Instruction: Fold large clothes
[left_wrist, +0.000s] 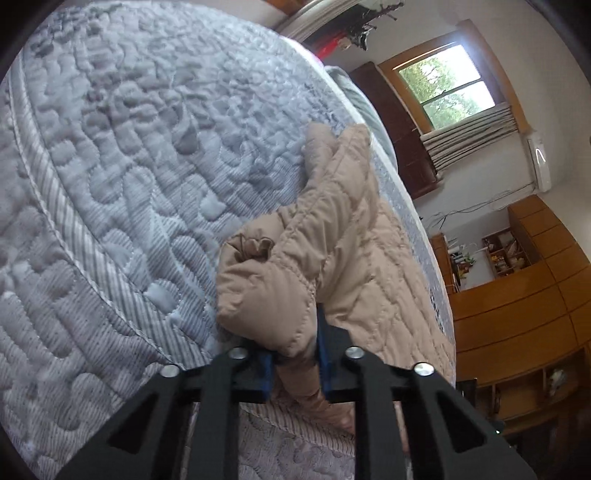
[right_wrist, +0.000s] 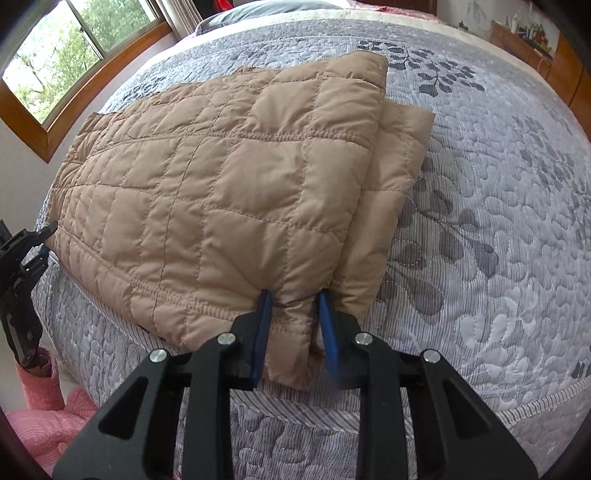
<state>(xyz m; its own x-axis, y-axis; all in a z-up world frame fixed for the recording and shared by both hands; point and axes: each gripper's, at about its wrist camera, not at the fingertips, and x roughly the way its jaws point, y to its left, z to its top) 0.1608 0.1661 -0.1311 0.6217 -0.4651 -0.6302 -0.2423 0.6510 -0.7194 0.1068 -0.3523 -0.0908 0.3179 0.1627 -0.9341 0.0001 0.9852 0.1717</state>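
Currently the right gripper (right_wrist: 293, 317) has its jaws clamped on the near hem of the tan quilted jacket (right_wrist: 221, 192); both blue pads (right_wrist: 260, 332) press into the fabric edge from either side. This gripper points steeply downward at the bed (right_wrist: 498, 229), with its black linkage arms spread toward the camera.

The left gripper (left_wrist: 295, 354) likewise has its jaws closed on the jacket (left_wrist: 332, 236), gripping a bunched fold at the jacket's other near corner, where padded fabric bulges between and above the blue pads (left_wrist: 320, 343). It points down at a shallower angle, rolled to one side, so the bed (left_wrist: 129, 147) appears tilted in its view. From the right wrist view, the left gripper (right_wrist: 40, 243) shows at the jacket's far-left corner, at the bed edge.

The jacket lies folded on the grey leaf-patterned quilt of the bed, its near hem along the bed's front edge, with a second layer protruding beyond its right side. A window (right_wrist: 55, 51) sits beyond the bed's left side. Pink fabric (right_wrist: 40, 417) lies below the bed's front-left corner.
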